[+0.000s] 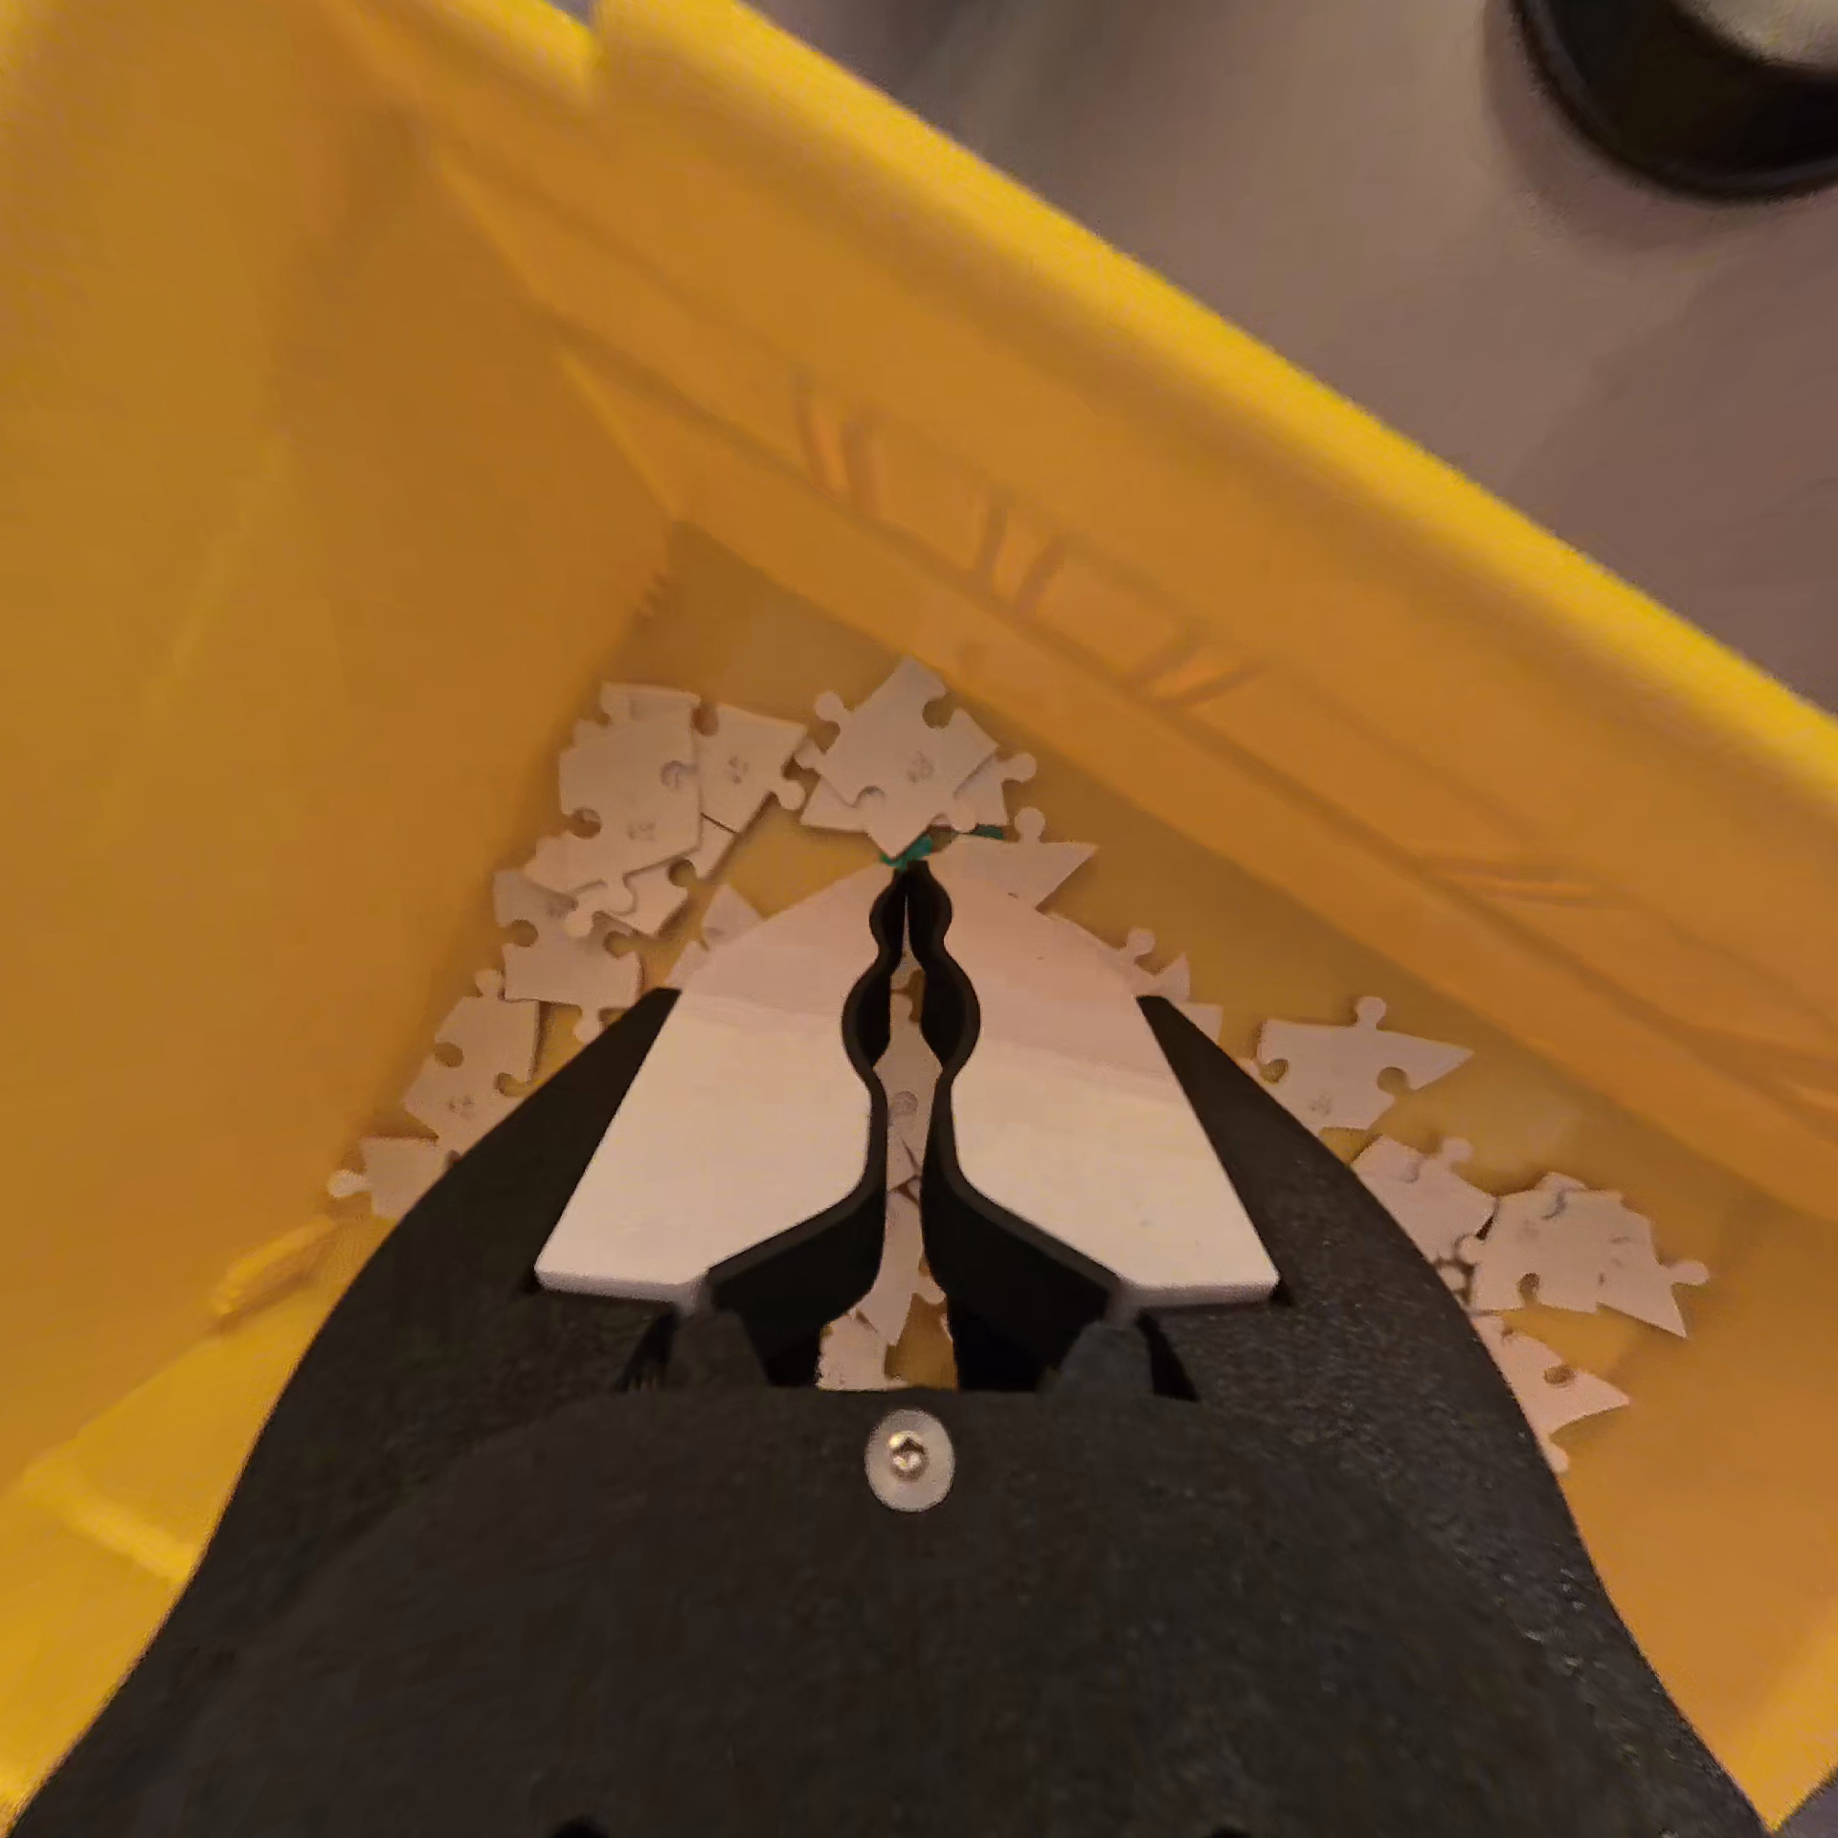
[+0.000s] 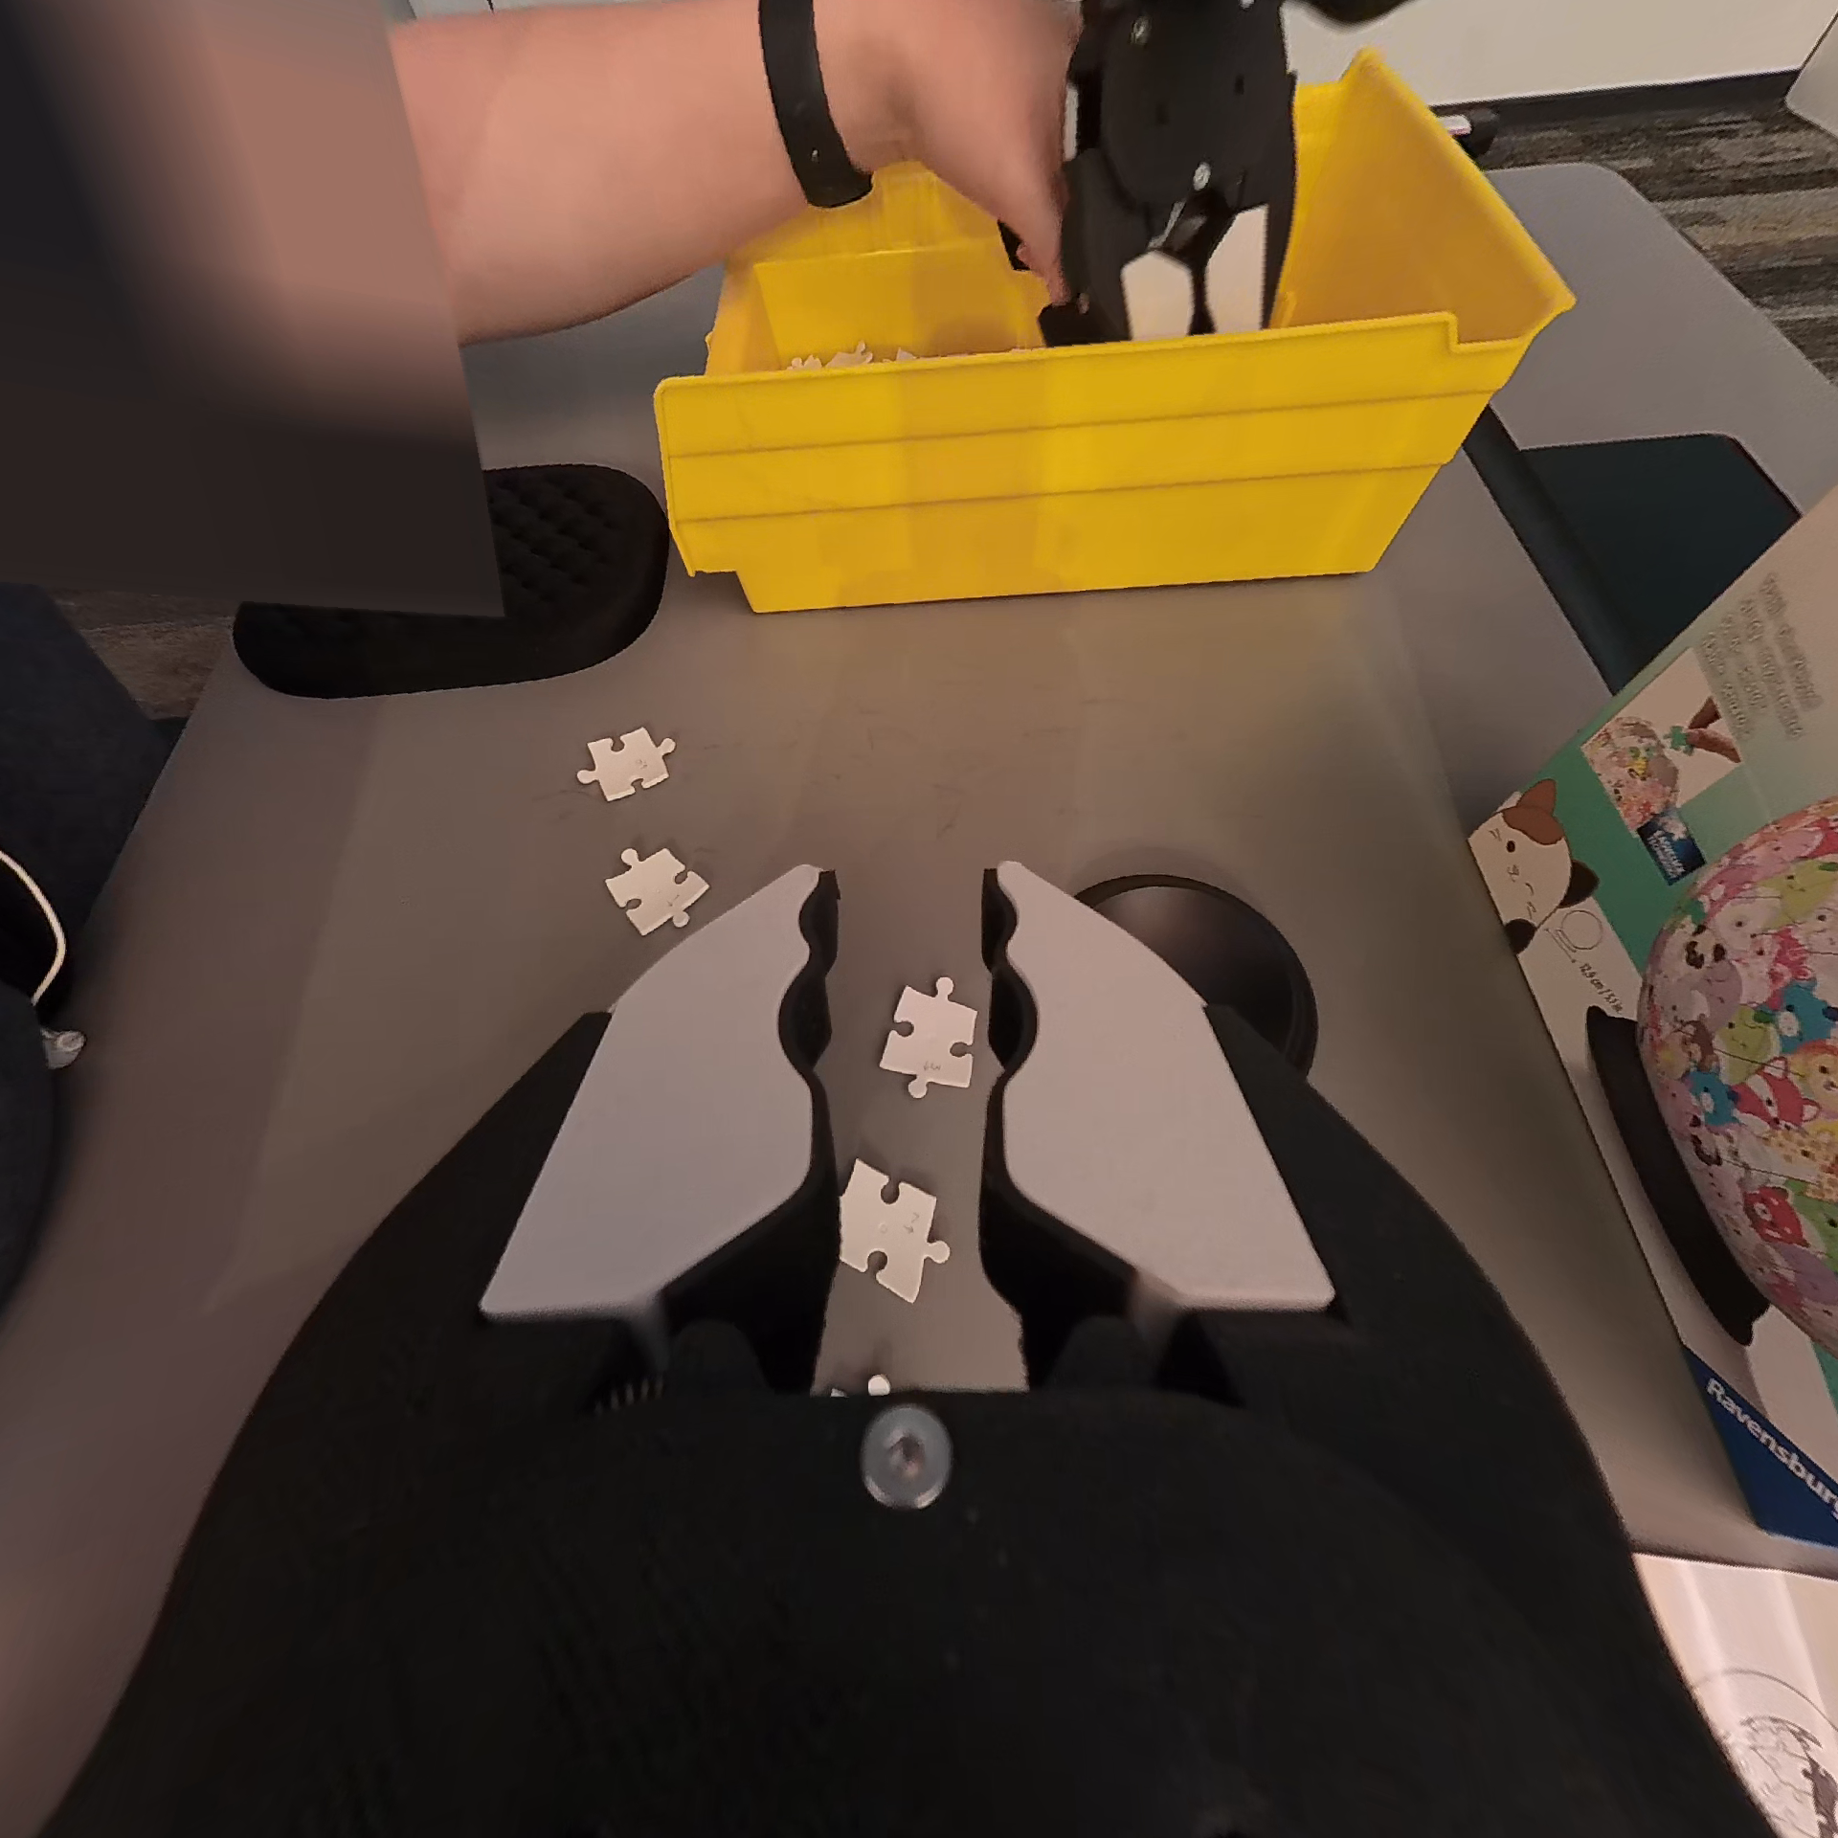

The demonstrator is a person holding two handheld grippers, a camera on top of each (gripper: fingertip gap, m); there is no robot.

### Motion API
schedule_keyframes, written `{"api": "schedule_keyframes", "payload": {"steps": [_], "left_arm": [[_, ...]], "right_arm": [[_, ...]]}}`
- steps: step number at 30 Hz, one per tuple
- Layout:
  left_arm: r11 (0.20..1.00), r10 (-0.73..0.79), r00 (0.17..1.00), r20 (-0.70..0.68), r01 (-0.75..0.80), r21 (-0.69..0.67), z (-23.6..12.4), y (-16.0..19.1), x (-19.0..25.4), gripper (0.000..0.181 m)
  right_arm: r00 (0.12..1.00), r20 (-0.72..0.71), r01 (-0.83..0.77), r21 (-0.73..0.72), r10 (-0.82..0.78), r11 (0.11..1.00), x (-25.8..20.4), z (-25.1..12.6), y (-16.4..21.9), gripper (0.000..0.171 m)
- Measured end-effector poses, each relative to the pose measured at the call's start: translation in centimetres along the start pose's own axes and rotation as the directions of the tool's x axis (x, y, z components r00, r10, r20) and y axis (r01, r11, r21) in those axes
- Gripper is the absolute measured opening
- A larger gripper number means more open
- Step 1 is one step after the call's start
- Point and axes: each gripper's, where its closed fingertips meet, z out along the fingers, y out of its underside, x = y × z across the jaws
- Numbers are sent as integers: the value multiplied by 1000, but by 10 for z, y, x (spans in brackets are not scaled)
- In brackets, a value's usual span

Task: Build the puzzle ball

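My left gripper (image 1: 907,875) is down inside the yellow bin (image 1: 895,348). Its fingertips are shut on the near corner of a white puzzle piece (image 1: 895,761), where a green edge shows at the pinch. Several more white pieces (image 1: 617,796) lie face down on the bin floor. In the right wrist view the left gripper (image 2: 1174,199) reaches into the bin (image 2: 1074,477), its tips hidden by the wall. My right gripper (image 2: 910,895) is open and empty above the grey table (image 2: 995,716). Loose pieces (image 2: 930,1037) (image 2: 888,1243) lie on the table under its fingers.
Two more pieces (image 2: 627,762) (image 2: 656,890) lie to the left on the table. A black round stand (image 2: 1223,955) sits right of my right fingers. The puzzle box (image 2: 1691,995) stands at the right edge. A black pad (image 2: 557,587) and a person's arm (image 2: 646,169) are at the back left. Spacing between my two grippers at the tips: around 30 cm.
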Motion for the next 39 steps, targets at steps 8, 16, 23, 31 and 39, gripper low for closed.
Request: {"api": "schedule_keyframes", "payload": {"steps": [8, 16, 23, 31, 39], "left_arm": [[999, 49, 999, -8, -49, -23, -2, 13, 21, 0], [998, 70, 998, 7, -70, 2, -10, 9, 28, 2], [980, -190, 981, -28, 187, -70, 0, 3, 2, 33], [975, -182, 982, 56, 187, -116, 8, 7, 10, 39], [983, -150, 979, 139, 162, -83, 0, 1, 6, 11]], "right_arm": [[1000, 1, 1, -3, -1, 1000, 0, 0, 1, 29], [1000, 8, 1, -5, -1, 1000, -2, 1, 0, 29], [1000, 11, 16, -23, -16, 1000, -4, 1, 2, 29], [1000, 5, 13, -14, -13, 1000, -3, -1, 0, 29], [1000, 1, 23, -19, -23, 1000, -4, -2, 0, 29]]}}
